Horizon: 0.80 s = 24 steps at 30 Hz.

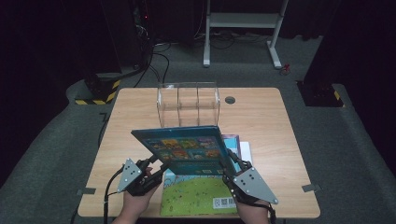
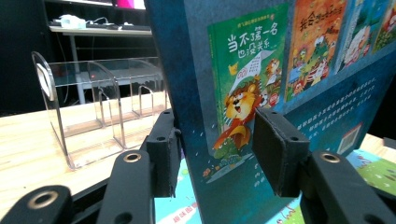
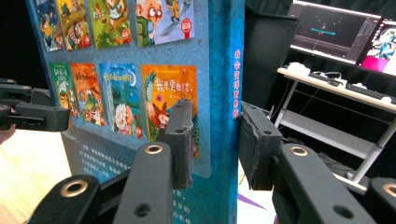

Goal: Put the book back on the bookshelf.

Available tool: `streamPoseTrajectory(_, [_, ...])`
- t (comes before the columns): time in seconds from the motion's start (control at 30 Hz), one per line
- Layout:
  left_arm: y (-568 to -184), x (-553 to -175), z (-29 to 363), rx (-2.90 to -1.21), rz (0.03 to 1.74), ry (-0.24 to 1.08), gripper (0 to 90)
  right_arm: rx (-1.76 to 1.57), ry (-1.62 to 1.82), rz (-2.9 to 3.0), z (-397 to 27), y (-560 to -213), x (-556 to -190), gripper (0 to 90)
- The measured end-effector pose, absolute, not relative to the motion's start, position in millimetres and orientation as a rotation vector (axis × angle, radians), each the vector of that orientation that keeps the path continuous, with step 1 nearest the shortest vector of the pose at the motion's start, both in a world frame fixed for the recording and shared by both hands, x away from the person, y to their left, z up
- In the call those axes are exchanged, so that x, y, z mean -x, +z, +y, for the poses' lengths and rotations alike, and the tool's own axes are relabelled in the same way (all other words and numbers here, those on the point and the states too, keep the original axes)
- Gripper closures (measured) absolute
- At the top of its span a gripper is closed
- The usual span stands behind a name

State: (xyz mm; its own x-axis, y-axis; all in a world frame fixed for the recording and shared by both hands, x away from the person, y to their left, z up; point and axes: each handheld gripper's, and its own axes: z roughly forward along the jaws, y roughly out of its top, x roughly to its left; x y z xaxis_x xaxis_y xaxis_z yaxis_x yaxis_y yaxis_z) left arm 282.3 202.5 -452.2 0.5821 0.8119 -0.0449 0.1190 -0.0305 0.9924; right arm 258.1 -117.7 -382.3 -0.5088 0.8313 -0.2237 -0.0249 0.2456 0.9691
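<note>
High view: a blue picture book (image 1: 189, 149) is held raised above the near half of the wooden table (image 1: 135, 121), its back cover tilted up toward the camera. Its long axis runs left to right across the table. The left gripper (image 1: 156, 164) holds the book at its lower left corner and the right gripper (image 1: 232, 161) at its lower right edge. A clear acrylic divider rack (image 1: 188, 103) stands beyond the book. A green book (image 1: 198, 196) lies flat beneath it.

Left gripper view: the book (image 2: 243, 93) stands on edge between the pads (image 2: 275, 149). Both pads press on its covers, so the jaws are clamped on it. The rack (image 2: 93, 107) stands to the left.

Right gripper view: the book's spine (image 3: 226, 93) runs vertically in the frame. The pads (image 3: 182, 140) press on cover and spine side, so the book is gripped. The left gripper (image 3: 35, 114) holds the far edge.
</note>
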Motion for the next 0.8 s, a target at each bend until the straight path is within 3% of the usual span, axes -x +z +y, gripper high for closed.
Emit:
streamPoseTrajectory(0.53, [-453.1, -289.2, 201.8, -1.517, 0.822, 0.658, 52.6, -0.757, 1.385, 1.735, -120.6, -383.7, -261.0, 66.8])
streamPoseTrajectory(0.8, [-453.8, -289.1, 201.3, -1.515, 0.823, 0.660, 52.4, -0.777, 1.450, 1.772, -125.7, -386.8, -267.4, 59.6])
